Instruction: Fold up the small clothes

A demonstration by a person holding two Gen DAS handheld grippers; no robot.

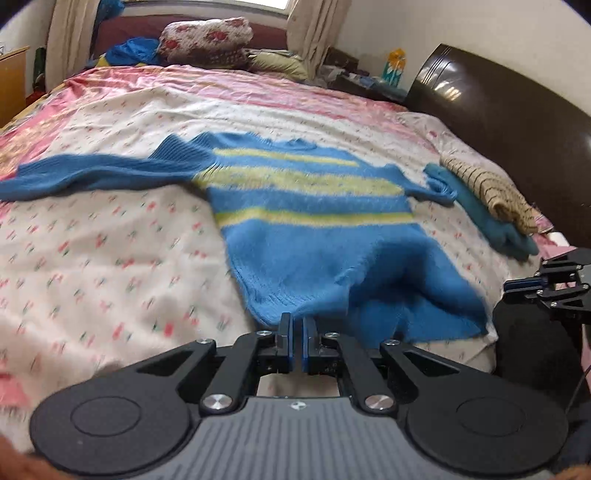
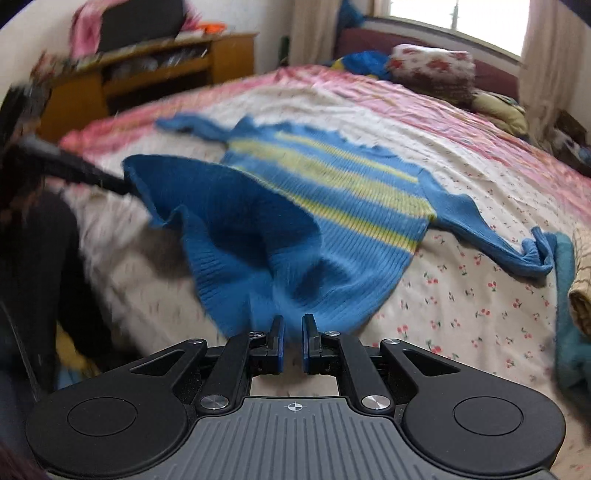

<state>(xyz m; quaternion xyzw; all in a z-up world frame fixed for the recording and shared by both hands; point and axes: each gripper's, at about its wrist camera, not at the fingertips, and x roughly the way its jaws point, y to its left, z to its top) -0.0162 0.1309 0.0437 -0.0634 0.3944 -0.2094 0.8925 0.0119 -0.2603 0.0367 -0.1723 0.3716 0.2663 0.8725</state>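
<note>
Our left gripper (image 1: 298,325) clamped on the sweater (image 1: 310,236) hem, our right gripper (image 2: 292,326) clamped on the hem too, sweater spread across the bed (image 1: 110,240), sleeves outstretched

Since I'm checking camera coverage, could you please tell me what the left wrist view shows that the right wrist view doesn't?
Only the left wrist view shows the dark headboard and the whole left sleeve. Only the right wrist view shows the wooden shelf and the window. Both show the blue striped sweater on the floral bed, with its hem at each shut gripper: left gripper, right gripper.
</note>
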